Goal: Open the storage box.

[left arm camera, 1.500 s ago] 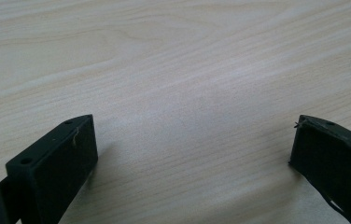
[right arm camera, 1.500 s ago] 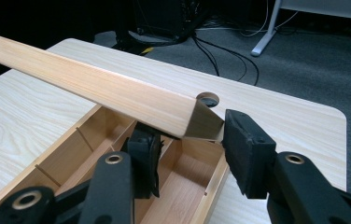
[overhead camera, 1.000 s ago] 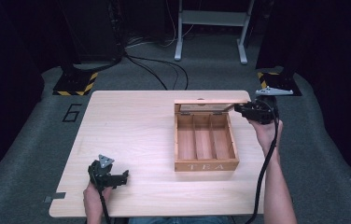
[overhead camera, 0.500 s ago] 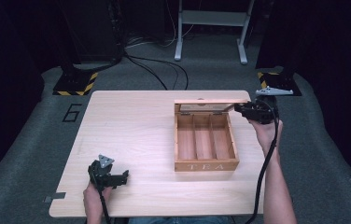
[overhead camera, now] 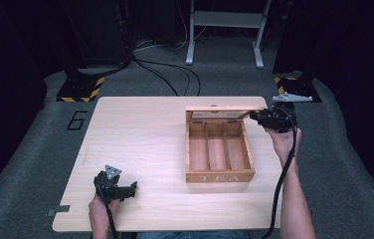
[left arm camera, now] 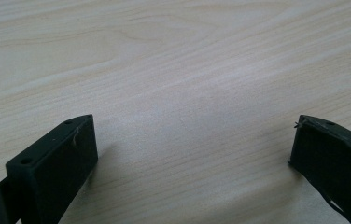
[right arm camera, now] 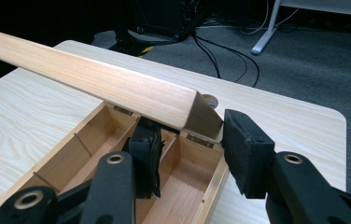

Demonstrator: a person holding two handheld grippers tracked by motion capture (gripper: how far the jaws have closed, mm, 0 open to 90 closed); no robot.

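Note:
A wooden tea box [overhead camera: 220,176] with three empty compartments stands right of the table's middle, with its lid [overhead camera: 225,108] raised at the back. My right gripper [overhead camera: 255,118] is at the lid's right end. In the right gripper view, the lid [right arm camera: 94,79] slants across and its end sits between the two jaws of my right gripper [right arm camera: 190,137], which is shut on it: one pad lies inside the box [right arm camera: 211,196] and the other outside. My left gripper [overhead camera: 132,188] rests near the table's front left, open, with bare tabletop between the jaws of my left gripper [left arm camera: 192,144].
The light wooden table [overhead camera: 140,134] has bare surface left of the box. Around it lie a dark carpet floor, cables [overhead camera: 165,74] and a grey metal stand [overhead camera: 225,35] beyond the far edge. Yellow-black striped bases [overhead camera: 78,92] sit at the far corners.

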